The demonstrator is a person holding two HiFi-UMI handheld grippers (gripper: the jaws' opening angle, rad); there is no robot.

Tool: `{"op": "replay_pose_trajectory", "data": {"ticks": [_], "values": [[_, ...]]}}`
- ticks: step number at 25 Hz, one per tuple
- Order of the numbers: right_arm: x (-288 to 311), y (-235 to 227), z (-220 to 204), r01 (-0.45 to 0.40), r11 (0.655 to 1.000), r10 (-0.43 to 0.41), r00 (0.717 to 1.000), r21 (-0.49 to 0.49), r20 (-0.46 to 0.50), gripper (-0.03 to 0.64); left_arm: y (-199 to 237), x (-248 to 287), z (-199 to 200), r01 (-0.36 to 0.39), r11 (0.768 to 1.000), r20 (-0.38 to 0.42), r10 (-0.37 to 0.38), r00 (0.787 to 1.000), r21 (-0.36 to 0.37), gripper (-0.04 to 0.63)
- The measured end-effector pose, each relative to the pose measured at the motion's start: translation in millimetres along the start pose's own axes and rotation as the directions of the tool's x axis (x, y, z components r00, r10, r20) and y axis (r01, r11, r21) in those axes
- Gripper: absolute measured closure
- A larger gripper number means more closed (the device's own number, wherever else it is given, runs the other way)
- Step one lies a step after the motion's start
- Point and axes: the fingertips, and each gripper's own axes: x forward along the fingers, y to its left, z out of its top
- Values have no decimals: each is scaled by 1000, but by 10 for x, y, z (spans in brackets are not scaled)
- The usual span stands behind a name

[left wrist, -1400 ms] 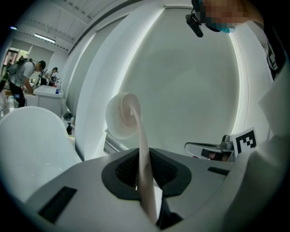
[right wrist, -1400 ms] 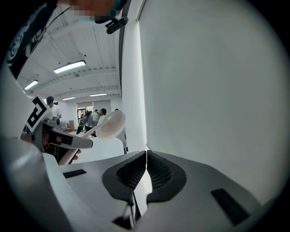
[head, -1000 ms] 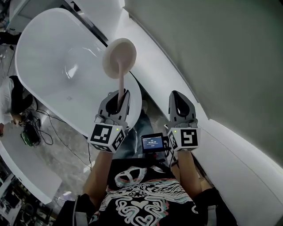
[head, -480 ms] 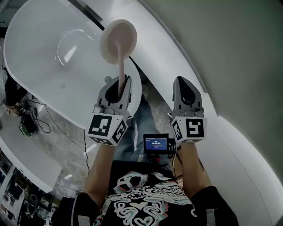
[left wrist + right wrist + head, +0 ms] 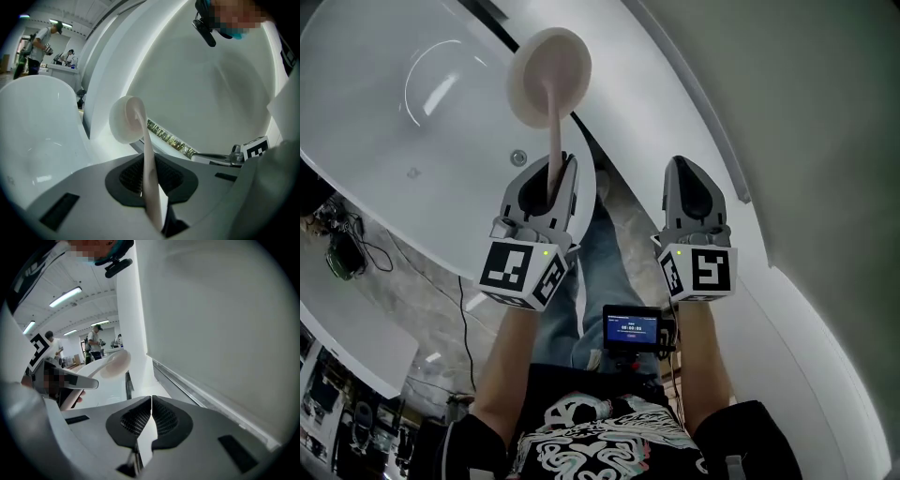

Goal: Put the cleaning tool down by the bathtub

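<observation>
We hold the cleaning tool point(image 5: 549, 80) in our left claw point(image 5: 555, 171). Its jaws stand nearly together and pinch the tool's thin, pale pink handle point(image 5: 151, 187) between their dark ribbed pads. From the grip the handle runs up and away to a round, disc-shaped head. In the head view that head shows against the white inside of the bathtub point(image 5: 403, 141), close to its right-hand rim. The tool hangs in the air. We cannot see it touching the tub or the floor point(image 5: 422, 291). The tub's small round drain point(image 5: 518, 157) sits just left of the left claw.

Our right claw point(image 5: 682, 171) hovers beside the left one, about level with it and apart from it. Its jaws are pressed together, with only a hairline seam between the pads and nothing in them. Its own view looks along a white ledge at the foot of a plain grey wall point(image 5: 225, 324), with the tool's head off to the left.

Below and between the claws we see a leg in jeans point(image 5: 602, 267) and a small lit screen point(image 5: 630, 330) at our chest. The marbled grey floor runs along the tub's outer side. A few people stand far off in both gripper views.
</observation>
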Motion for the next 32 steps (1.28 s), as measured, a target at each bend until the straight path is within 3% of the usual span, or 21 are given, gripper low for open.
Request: {"op": "replay_pose_trajectory", "data": {"ticks": [8, 12, 21, 32], "values": [[423, -11, -208, -41, 999, 41, 999, 33, -5, 589, 267, 322, -252, -24, 999, -25, 23, 999, -43, 541], [607, -102, -504, -64, 996, 65, 998, 57, -10, 589, 367, 501, -510, -48, 997, -18, 46, 999, -61, 541], [589, -367, -773, -94, 996, 94, 995, 0, -38, 589, 149, 790, -779, -57, 996, -26, 56, 998, -70, 541], [948, -429, -1135, -151, 988, 148, 982, -21, -116, 589, 29, 1473, -1132, -47, 993, -120, 34, 992, -104, 541]]}}
